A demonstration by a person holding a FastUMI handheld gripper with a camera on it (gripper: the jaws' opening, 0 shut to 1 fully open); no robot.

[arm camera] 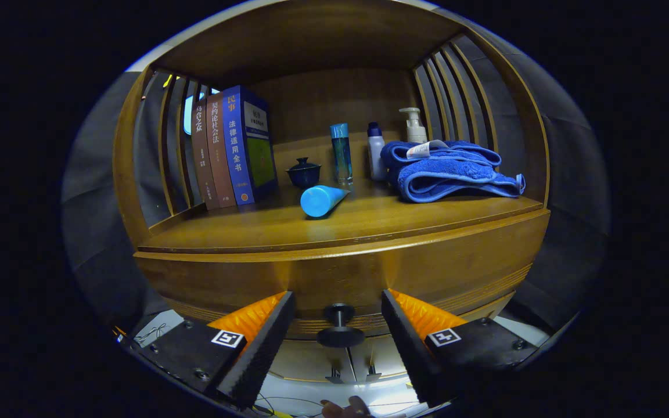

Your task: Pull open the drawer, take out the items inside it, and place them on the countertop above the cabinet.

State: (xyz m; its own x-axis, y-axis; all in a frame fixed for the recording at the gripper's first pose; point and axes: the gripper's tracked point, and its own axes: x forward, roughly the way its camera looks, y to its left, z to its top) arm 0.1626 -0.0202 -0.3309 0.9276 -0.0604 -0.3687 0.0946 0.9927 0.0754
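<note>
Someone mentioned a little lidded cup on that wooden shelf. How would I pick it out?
Start at the row of upright books on the wooden countertop. Just beside them, before the tall clear blue bottle, sits the lidded cup, behind the lying blue tube. It alone is squat, dark and knob-topped. The gripper waits below, jaws open around the drawer knob.

The cabinet (334,273) is of warm brown wood, its drawer front (439,273) has the same brown, and the knob (340,326) on it is black. On the countertop (288,223) the tube (321,200) is light blue, the folded towel (450,170) deep blue with a white label, and the small lidded cup (304,172) dark blue. Two books (211,152) have brown spines and one a blue spine, the tall bottle (341,152) is clear blue-green, and the pump bottle (413,125) is cream white.
</note>
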